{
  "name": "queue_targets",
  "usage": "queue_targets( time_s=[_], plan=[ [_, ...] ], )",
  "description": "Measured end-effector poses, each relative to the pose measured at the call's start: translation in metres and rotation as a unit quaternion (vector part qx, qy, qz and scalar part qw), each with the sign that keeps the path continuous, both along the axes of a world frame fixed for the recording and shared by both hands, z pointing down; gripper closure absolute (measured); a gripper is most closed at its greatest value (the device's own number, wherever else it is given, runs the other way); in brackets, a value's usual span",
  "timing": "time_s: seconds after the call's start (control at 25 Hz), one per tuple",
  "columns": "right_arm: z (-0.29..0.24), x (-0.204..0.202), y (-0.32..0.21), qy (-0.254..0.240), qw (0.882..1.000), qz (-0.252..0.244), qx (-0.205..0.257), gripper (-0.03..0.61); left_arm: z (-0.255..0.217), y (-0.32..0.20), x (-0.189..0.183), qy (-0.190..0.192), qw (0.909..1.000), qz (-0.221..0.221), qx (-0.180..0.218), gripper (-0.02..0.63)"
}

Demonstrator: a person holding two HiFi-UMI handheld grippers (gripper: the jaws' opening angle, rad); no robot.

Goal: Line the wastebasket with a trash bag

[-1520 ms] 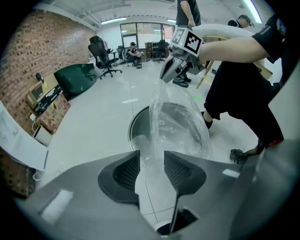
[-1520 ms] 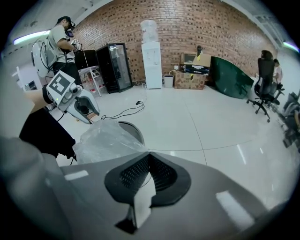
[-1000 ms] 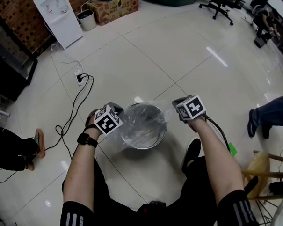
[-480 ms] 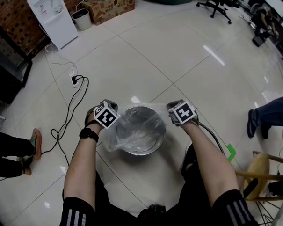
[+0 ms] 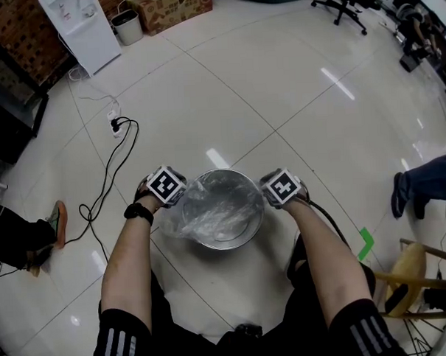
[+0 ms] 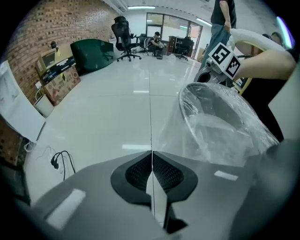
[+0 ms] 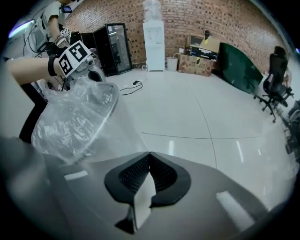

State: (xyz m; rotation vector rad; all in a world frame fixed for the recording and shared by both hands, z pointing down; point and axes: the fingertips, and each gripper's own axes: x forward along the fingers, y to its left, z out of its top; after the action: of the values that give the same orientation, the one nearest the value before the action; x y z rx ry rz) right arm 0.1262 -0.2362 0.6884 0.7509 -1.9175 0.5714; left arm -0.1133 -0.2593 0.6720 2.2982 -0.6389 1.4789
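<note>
A round metal wastebasket point(image 5: 233, 238) stands on the tiled floor between my hands. A clear trash bag point(image 5: 210, 211) hangs inside it, and its film spreads over the rim and down the left side. My left gripper point(image 5: 172, 193) is at the basket's left rim, shut on the bag's edge. At the right rim my right gripper point(image 5: 276, 194) is shut on the opposite edge. In the left gripper view the jaws point(image 6: 151, 159) are closed, with film stretching to the lined basket point(image 6: 220, 122). The right gripper view shows closed jaws point(image 7: 149, 161) and the bag point(image 7: 75, 122) at the left.
A black cord and power strip point(image 5: 117, 126) lie on the floor at the left. At the back stand a white water dispenser point(image 5: 80, 28), a small bin point(image 5: 128, 26) and a cardboard box point(image 5: 175, 4). A wooden stool point(image 5: 411, 268) and another person's leg point(image 5: 430, 179) are at the right.
Both grippers came down from above the basket to its rim, drawing the bag's mouth lower around the opening. The bag now sits deeper in the basket.
</note>
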Motion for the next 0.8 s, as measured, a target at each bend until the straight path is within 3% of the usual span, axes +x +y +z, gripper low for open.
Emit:
queue_targets(
  time_s=[0.24,0.36,0.52,0.8],
  plan=[
    [0.02,-0.009,0.028,0.002,0.998,-0.047,-0.034,0.566,0.009,0.012,-0.001,0.025,0.9995,-0.001,-0.018,0.577],
    [0.01,0.005,0.016,0.005,1.0,-0.019,-0.01,0.466,0.007,0.009,-0.006,0.012,0.9998,-0.014,-0.008,0.555],
    [-0.018,0.02,0.009,-0.02,1.0,0.005,0.008,0.448,-0.006,0.004,-0.023,0.004,0.9992,-0.037,0.013,0.537],
    [-0.097,0.019,0.007,-0.048,0.995,-0.031,0.078,0.44,-0.05,0.006,-0.035,0.009,0.9971,-0.056,0.05,0.533]
  ],
)
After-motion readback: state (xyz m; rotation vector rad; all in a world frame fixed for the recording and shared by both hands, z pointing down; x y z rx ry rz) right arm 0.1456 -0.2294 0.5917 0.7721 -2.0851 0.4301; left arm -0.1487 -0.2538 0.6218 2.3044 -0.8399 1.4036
